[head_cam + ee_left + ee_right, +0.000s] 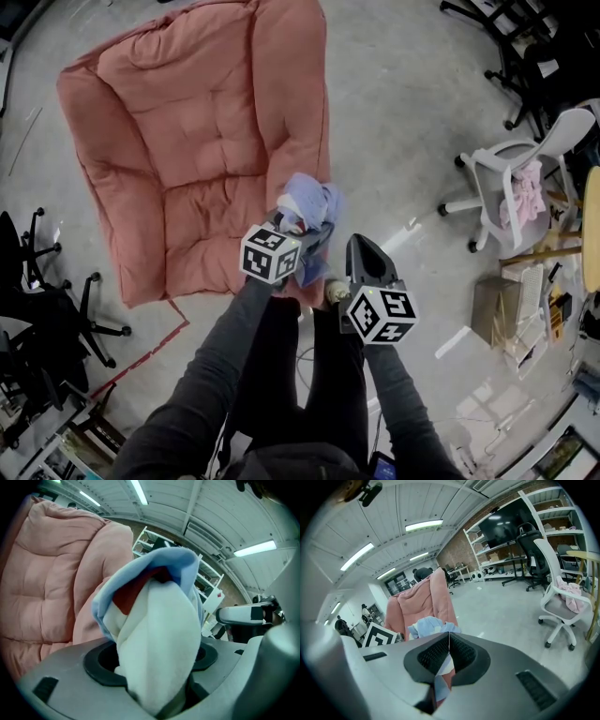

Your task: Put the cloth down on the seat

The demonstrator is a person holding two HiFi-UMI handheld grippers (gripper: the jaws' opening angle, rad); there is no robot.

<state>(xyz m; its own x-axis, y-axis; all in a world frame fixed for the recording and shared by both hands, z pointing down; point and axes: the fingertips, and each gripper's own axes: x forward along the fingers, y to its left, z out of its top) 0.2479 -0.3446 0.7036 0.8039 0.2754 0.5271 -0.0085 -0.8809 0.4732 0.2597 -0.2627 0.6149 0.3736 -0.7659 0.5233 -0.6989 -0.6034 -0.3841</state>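
Observation:
The cloth is a bunched bundle of light blue, white and red fabric. My left gripper is shut on it and holds it over the front right corner of the pink padded seat. In the left gripper view the cloth fills the space between the jaws and hides the fingertips, with the seat behind it at left. My right gripper hangs just right of the cloth over the bare floor. Its pads meet at the tip with nothing held. Past them I see the cloth and the seat.
A white office chair with a pink garment on it stands at the right, beside a wooden table. Black chair bases crowd the left edge. Red tape marks the grey floor near the seat's front corner. Shelving lines the far wall.

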